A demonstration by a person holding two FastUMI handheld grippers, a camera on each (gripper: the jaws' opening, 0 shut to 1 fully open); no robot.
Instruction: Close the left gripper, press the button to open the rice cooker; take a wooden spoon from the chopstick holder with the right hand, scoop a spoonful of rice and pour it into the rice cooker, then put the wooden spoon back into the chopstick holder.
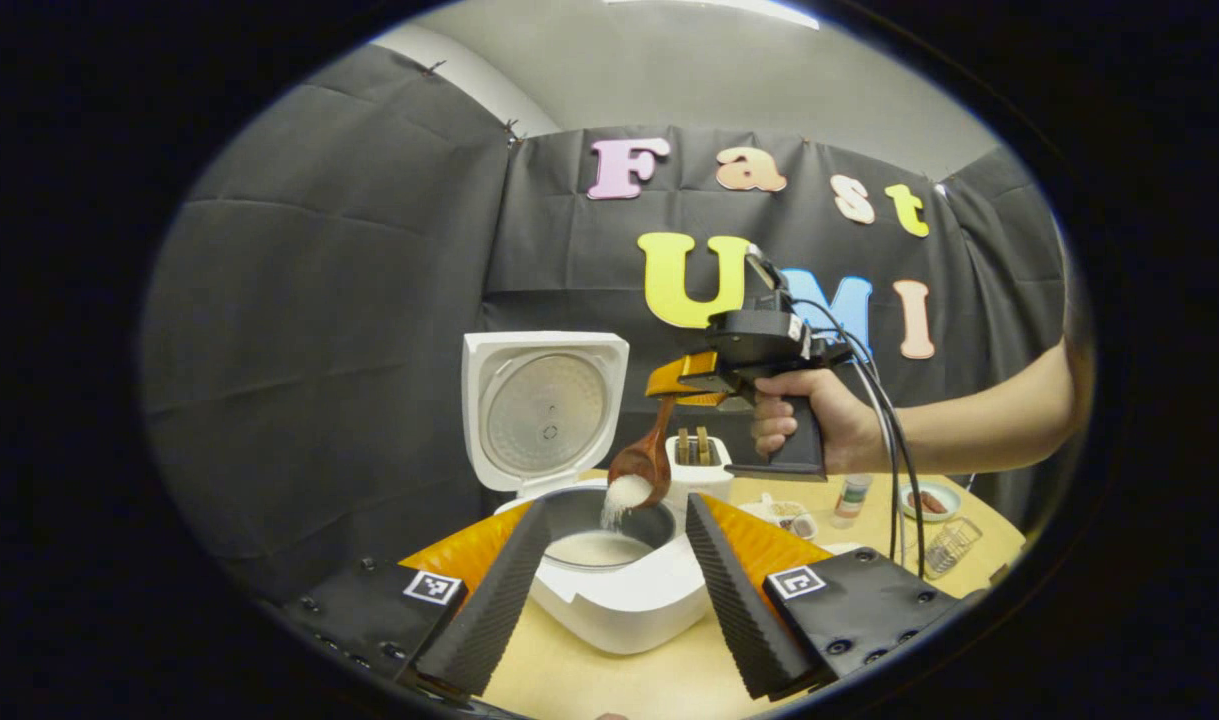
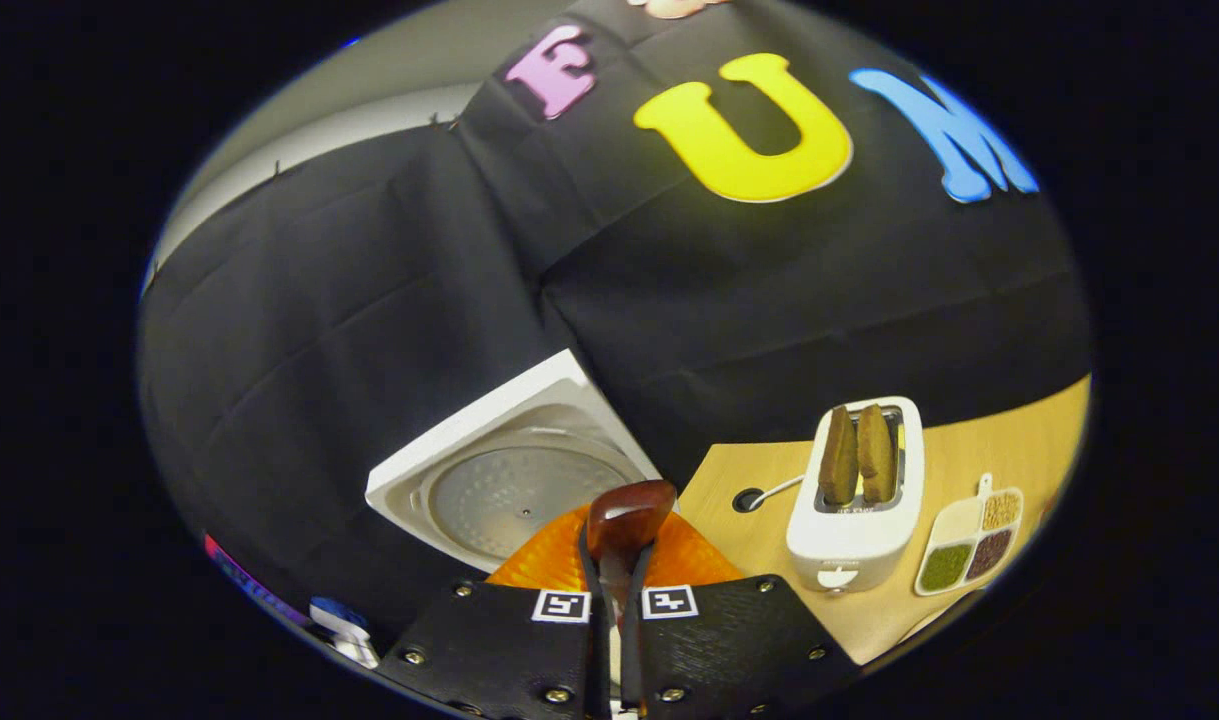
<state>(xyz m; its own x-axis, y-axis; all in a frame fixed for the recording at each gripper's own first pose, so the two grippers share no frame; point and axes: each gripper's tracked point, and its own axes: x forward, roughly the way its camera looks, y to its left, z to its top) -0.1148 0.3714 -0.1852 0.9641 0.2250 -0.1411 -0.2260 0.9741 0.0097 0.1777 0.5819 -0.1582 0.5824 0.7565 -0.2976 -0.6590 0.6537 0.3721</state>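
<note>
While my left hand-held gripper [image 1: 617, 590] is idling wide open and empty before the open rice cooker [image 1: 609, 585], my right hand-held gripper [image 1: 681, 385] is clamping the light, stiff wooden spoon [image 1: 644, 460] high on its handle, tipping loose rice [image 1: 624, 495] into the pot.

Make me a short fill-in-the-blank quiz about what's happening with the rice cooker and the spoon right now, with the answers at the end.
1. The rice cooker has its lid standing ____.
2. The right gripper is shut on the handle of a wooden ____.
3. White ____ is falling from the spoon into the pot.
4. The left gripper has its fingers spread ____, holding nothing.

Answers: open; spoon; rice; apart
</note>
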